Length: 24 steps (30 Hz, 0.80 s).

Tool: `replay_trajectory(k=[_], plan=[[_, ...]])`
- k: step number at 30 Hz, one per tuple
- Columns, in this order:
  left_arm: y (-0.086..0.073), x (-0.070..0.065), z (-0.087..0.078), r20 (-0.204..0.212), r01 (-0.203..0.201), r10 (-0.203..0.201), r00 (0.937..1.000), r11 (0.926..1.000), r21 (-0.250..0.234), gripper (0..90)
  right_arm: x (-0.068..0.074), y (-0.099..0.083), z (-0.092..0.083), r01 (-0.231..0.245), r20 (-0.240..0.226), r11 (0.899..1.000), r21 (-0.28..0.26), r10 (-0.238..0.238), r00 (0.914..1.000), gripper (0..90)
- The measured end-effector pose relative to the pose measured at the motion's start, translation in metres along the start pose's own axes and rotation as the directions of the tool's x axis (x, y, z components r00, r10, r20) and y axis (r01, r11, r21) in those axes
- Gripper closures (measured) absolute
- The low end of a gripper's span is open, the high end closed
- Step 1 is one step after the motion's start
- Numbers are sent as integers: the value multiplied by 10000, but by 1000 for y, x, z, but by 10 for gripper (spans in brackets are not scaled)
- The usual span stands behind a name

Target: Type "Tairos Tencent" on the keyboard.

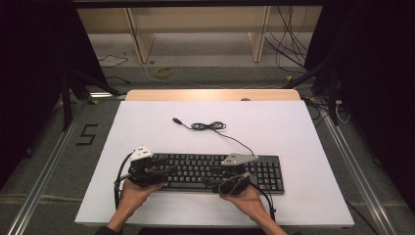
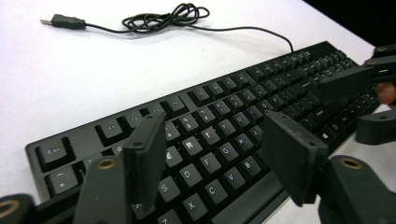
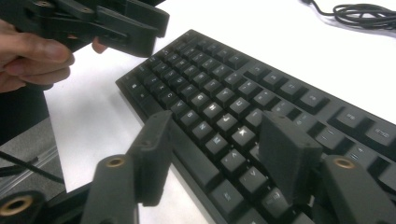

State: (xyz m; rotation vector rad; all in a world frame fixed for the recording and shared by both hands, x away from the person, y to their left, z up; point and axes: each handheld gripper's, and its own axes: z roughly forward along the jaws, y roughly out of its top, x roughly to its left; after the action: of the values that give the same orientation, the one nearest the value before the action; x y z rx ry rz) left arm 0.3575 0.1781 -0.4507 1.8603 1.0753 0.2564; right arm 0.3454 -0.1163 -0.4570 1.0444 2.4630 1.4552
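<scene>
A black keyboard (image 1: 205, 171) lies across the near half of the white tabletop (image 1: 147, 127). Its cable (image 1: 208, 126) is coiled behind it and ends in a USB plug (image 1: 176, 120). My left gripper (image 1: 169, 167) hovers over the keyboard's left end, open, with only keys (image 2: 201, 154) showing between its jaws (image 2: 215, 126). My right gripper (image 1: 211, 175) points left along the keyboard's front edge near the middle. It is open too (image 3: 219, 126), holding nothing. Beyond it, the left gripper (image 3: 135, 28) and its hand (image 3: 32, 56) hang above the keyboard's far end.
The white top has bare room behind and to both sides of the keyboard. A wooden edge (image 1: 210, 95) borders its far side. Wooden frame legs (image 1: 139, 39) and loose cables (image 1: 293, 44) lie on the floor beyond. Metal rails (image 1: 44, 171) run along both sides.
</scene>
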Motion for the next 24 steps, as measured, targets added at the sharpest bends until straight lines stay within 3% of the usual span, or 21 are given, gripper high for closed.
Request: replay_trajectory(k=[18, 24], plan=[[9, -7, 35, 105, -446, 438, 9990, 9940, 996, 849, -3, -11, -22, 17, 217, 9991, -428, -7, 9998, 355], [12, -11, 45, 11, -681, 686, 9976, 9888, 1329, 888, -3, -12, -24, 15, 252, 9990, -454, -4, 9997, 338]])
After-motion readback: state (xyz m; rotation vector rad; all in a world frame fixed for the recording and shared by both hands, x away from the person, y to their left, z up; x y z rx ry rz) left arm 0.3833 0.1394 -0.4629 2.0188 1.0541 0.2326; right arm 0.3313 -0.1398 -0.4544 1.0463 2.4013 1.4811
